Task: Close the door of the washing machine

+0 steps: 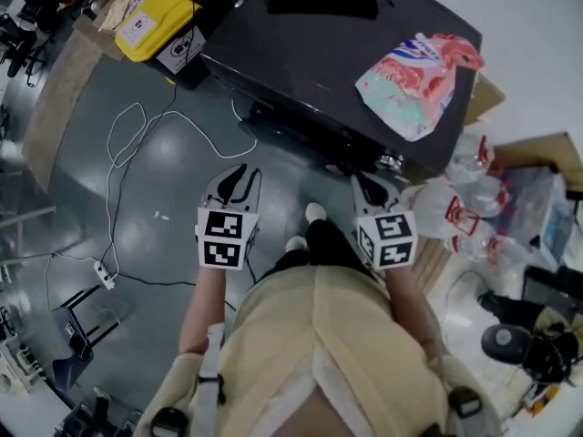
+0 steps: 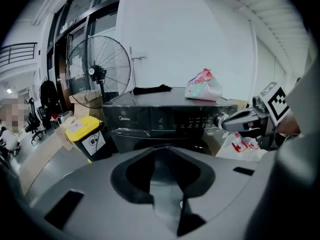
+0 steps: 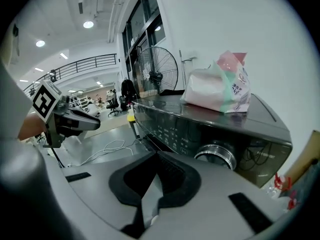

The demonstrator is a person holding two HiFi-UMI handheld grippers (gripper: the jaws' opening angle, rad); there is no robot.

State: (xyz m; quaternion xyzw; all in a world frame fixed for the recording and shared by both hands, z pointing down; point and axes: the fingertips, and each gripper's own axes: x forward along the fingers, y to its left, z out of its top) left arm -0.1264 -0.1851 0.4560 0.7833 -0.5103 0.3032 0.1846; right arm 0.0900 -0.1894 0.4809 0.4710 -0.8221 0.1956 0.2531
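The dark front-loading washing machine (image 1: 310, 53) stands in front of me, its control panel (image 2: 175, 120) and round dial (image 3: 216, 154) facing the grippers. A dark ledge (image 1: 305, 139) juts from its front in the head view. In both gripper views the door area sits behind the gripper bodies, so I cannot tell how the door stands. My left gripper (image 1: 239, 178) hangs short of the front's left part, its jaws apart with nothing between them. My right gripper (image 1: 369, 188) is near the front's right part, with a narrow gap and nothing in it.
A pink and green bag (image 1: 414, 76) and a black cloth (image 1: 321, 0) lie on the machine's top. A yellow bin (image 1: 157, 23) stands to its left, a standing fan (image 2: 98, 72) behind. White cable (image 1: 137, 135) loops over the floor. Plastic bags and bottles (image 1: 465, 203) crowd the right.
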